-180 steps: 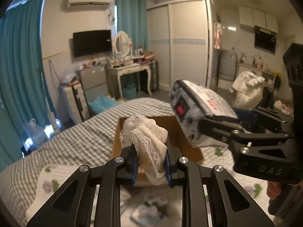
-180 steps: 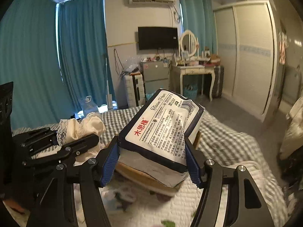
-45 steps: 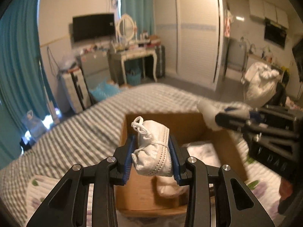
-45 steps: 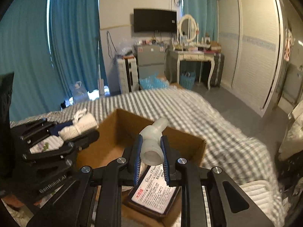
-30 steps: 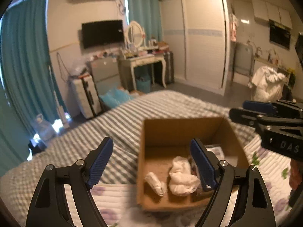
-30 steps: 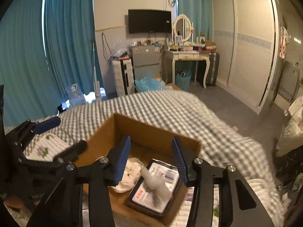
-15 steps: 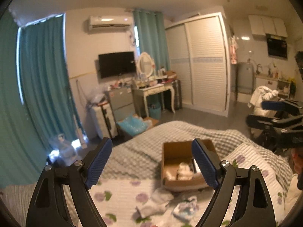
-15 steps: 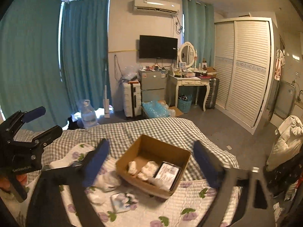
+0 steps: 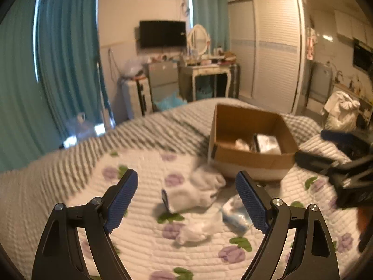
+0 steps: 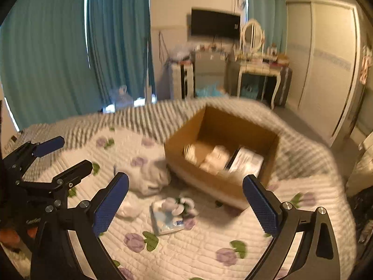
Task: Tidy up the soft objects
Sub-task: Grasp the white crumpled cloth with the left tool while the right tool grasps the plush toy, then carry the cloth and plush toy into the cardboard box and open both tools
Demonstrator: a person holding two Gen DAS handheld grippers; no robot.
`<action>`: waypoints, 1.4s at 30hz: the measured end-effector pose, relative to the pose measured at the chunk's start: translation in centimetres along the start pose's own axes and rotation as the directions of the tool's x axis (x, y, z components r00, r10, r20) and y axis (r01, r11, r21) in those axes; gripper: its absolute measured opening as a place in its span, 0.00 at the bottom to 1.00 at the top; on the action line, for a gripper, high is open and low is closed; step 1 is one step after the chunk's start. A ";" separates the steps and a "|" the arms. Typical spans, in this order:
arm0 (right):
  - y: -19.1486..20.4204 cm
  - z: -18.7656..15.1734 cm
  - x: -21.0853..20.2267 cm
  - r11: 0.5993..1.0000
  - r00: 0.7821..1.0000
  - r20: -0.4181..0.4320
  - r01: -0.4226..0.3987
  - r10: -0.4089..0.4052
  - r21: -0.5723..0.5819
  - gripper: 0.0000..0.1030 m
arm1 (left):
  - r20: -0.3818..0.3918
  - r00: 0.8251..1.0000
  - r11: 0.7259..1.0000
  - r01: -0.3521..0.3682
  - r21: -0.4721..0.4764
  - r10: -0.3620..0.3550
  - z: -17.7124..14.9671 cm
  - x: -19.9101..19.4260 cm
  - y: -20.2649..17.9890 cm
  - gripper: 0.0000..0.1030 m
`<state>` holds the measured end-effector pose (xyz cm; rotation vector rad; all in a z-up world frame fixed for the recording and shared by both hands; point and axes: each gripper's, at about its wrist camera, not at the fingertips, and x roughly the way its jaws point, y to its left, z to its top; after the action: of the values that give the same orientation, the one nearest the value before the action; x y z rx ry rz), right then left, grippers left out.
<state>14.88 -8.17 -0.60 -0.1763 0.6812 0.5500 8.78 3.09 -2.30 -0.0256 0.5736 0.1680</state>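
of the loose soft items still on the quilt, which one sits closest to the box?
The big white crumpled cloth: it lies against the cardboard box's near-left corner. The blue-and-white tissue pack and the small white bundle lie nearer the claws.

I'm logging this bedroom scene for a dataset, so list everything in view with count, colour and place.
cardboard box: one, brown, open, on the bed right of centre
items in the box: several, white and dark, too blurred to count
white cloth bundle: one, on the quilt by the box's near left corner
tissue pack: one, pale blue and white, on the quilt before the box
small white piece: one, on the quilt nearest the camera
quilt: one, white with purple flowers
curtains: teal, left wall
television: one, black, wall-mounted
dressing table: one, white, with oval mirror
wardrobe: one, white, right
left gripper: black with blue pads, open, empty
right gripper: same, open, empty
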 end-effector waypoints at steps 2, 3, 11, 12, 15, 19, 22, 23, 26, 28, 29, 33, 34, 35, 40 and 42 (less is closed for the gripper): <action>-0.3 -1.1 3.3 1.000 0.999 -0.049 -0.013 0.015 0.022 0.96 | -0.028 0.999 1.000 -0.026 0.000 0.026 -1.5 2.2 -0.1 0.84; -0.4 -1.6 5.0 0.999 0.997 -0.071 -0.011 0.013 0.030 0.96 | -0.038 0.999 1.000 -0.031 0.002 0.031 -1.8 2.7 -0.1 0.84; -0.9 -5.1 13.2 1.000 0.984 -0.175 -0.023 0.022 0.000 0.89 | -0.189 0.982 1.000 -0.007 -0.014 0.004 -6.8 7.8 -0.5 0.84; -0.9 -5.3 13.7 1.000 0.983 -0.179 -0.026 0.024 -0.009 0.89 | -0.213 0.977 1.000 -0.006 -0.005 0.005 -7.3 8.3 -0.9 0.84; -0.8 -5.9 14.9 0.999 0.976 -0.212 -0.048 0.044 -0.014 0.80 | -0.276 0.961 1.000 0.006 0.003 -0.005 -8.3 9.5 -1.5 0.83; -0.5 -6.7 15.5 0.998 0.970 -0.240 -0.053 0.047 -0.018 0.65 | -0.305 0.952 1.000 -0.003 -0.022 -0.004 -9.2 10.2 -1.1 0.82; -0.9 -6.6 14.6 0.999 0.973 -0.225 -0.049 0.046 -0.006 0.60 | -0.314 0.949 0.998 0.015 -0.058 -0.032 -9.9 10.5 -0.6 0.81; -1.2 -6.7 14.1 0.999 0.975 -0.218 -0.052 0.053 0.010 0.60 | -0.310 0.950 0.998 0.012 -0.068 -0.032 -10.1 10.4 -0.4 0.78; -1.9 -6.9 12.9 0.998 0.978 -0.204 -0.045 0.051 0.035 0.60 | -0.307 0.950 0.995 0.026 -0.092 -0.053 -10.1 10.2 0.0 0.64; -1.9 -7.1 12.5 0.998 0.979 -0.199 -0.040 0.049 0.045 0.60 | -0.301 0.951 0.994 0.041 -0.105 -0.070 -9.9 10.2 0.1 0.62; -2.1 -7.2 12.2 0.998 0.979 -0.198 -0.040 0.050 0.052 0.60 | -0.300 0.951 0.993 0.046 -0.106 -0.077 -9.9 10.2 0.2 0.54; -2.3 -7.4 11.5 0.997 0.982 -0.183 -0.032 0.043 0.064 0.60 | -0.298 0.950 0.992 0.066 -0.107 -0.095 -9.9 9.9 0.3 0.45; -2.3 -7.5 11.3 0.997 0.983 -0.179 -0.030 0.042 0.066 0.60 | -0.295 0.950 0.991 0.072 -0.110 -0.101 -9.8 10.0 0.3 0.44; -2.3 -7.6 11.0 0.997 0.984 -0.173 -0.028 0.039 0.065 0.60 | -0.294 0.950 0.991 0.076 -0.111 -0.106 -9.8 9.7 0.3 0.44; -2.0 -8.0 9.5 0.998 0.988 -0.150 -0.019 0.028 0.058 0.60 | -0.273 0.954 0.989 0.092 -0.119 -0.122 -9.5 7.8 0.3 0.44; -2.0 -7.7 8.2 0.997 0.992 -0.124 -0.024 0.033 0.073 0.60 | -0.262 0.958 0.990 0.095 -0.102 -0.118 -9.1 6.7 0.0 0.44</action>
<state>17.02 -8.95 -11.85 -0.1354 0.8254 0.5441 9.41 3.49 -13.55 -0.1671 0.8331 0.0847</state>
